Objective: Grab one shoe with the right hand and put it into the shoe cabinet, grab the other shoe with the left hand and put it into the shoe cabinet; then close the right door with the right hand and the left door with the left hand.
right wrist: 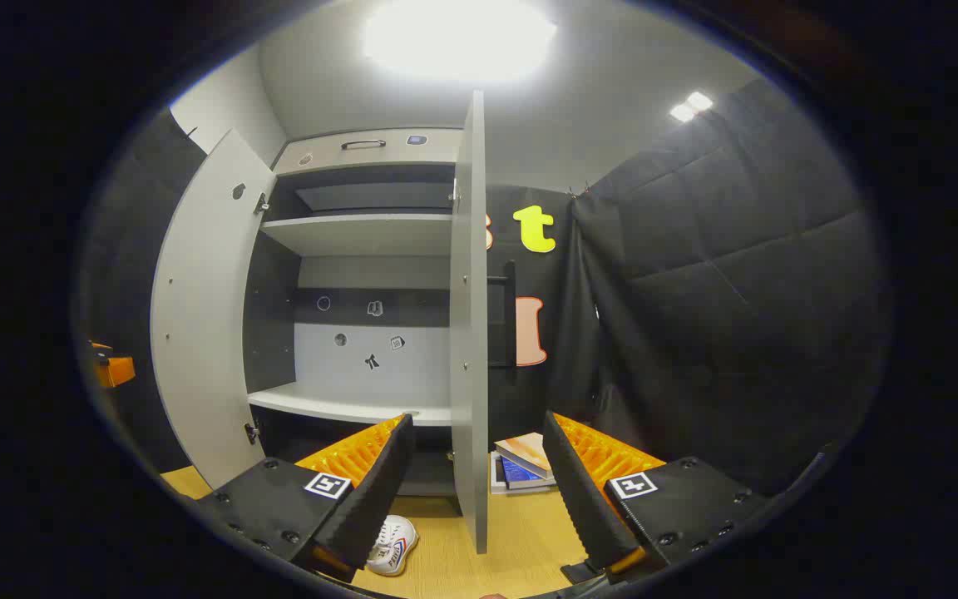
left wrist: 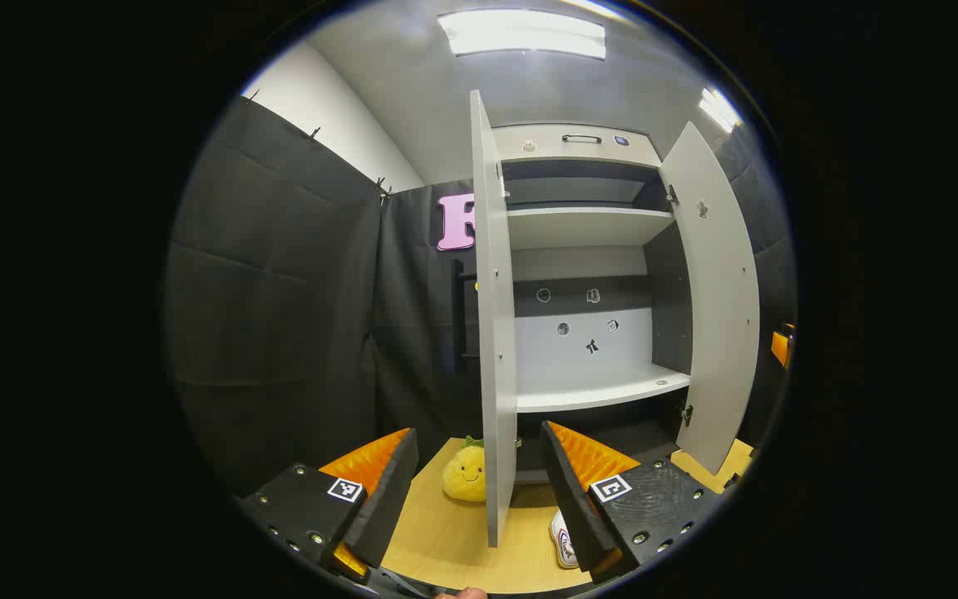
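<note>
The grey shoe cabinet (left wrist: 587, 225) (right wrist: 362, 233) stands with both doors swung wide; its shelves are bare. In the left gripper view the left door (left wrist: 496, 333) is edge-on and the right door (left wrist: 716, 308) angles outward. A white shoe (left wrist: 562, 541) lies on the wooden floor (left wrist: 446, 541) before the cabinet, partly hidden by one finger. My left gripper (left wrist: 479, 433) is open and holds nothing. In the right gripper view a white shoe (right wrist: 392, 545) with coloured trim lies low, beside the edge-on right door (right wrist: 469, 333). My right gripper (right wrist: 477, 420) is open, holding nothing.
A yellow plush toy (left wrist: 464, 474) sits on the floor left of the left door. A stack of books (right wrist: 520, 466) lies right of the right door. Black cloth walls close in on both sides. An orange part (right wrist: 113, 366) shows at the far left edge.
</note>
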{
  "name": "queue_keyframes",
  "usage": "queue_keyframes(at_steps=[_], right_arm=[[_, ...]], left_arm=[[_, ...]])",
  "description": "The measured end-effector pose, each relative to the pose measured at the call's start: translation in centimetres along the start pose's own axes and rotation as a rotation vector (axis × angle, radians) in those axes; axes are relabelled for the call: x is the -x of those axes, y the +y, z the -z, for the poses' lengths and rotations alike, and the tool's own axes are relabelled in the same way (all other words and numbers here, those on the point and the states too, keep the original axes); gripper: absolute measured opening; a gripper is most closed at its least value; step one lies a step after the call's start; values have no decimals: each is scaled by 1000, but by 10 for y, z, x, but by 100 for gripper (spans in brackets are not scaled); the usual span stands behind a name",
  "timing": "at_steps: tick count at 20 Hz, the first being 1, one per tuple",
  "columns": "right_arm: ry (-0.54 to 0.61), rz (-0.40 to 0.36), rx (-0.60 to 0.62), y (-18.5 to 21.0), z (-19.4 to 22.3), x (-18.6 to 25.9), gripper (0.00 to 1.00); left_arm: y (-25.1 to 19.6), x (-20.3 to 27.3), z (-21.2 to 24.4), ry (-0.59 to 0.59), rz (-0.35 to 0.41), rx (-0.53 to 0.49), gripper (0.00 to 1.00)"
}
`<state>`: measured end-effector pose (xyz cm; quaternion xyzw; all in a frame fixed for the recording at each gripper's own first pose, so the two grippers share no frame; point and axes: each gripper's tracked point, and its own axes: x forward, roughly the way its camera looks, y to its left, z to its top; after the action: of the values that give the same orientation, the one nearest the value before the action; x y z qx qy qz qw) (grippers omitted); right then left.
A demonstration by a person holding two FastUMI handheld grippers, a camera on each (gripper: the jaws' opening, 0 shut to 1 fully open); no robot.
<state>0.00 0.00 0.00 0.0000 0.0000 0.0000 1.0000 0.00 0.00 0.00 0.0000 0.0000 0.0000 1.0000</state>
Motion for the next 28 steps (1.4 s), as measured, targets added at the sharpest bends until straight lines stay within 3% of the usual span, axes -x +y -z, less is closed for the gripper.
queue_keyframes(at_steps=[22, 28], right_arm=[[-14, 2, 25, 6, -9, -15, 96], [-19, 67, 52, -25, -18, -25, 96]], left_arm=[[-9, -11, -10, -37, 15, -34, 80], [-9, -10, -12, -47, 11, -33, 80]])
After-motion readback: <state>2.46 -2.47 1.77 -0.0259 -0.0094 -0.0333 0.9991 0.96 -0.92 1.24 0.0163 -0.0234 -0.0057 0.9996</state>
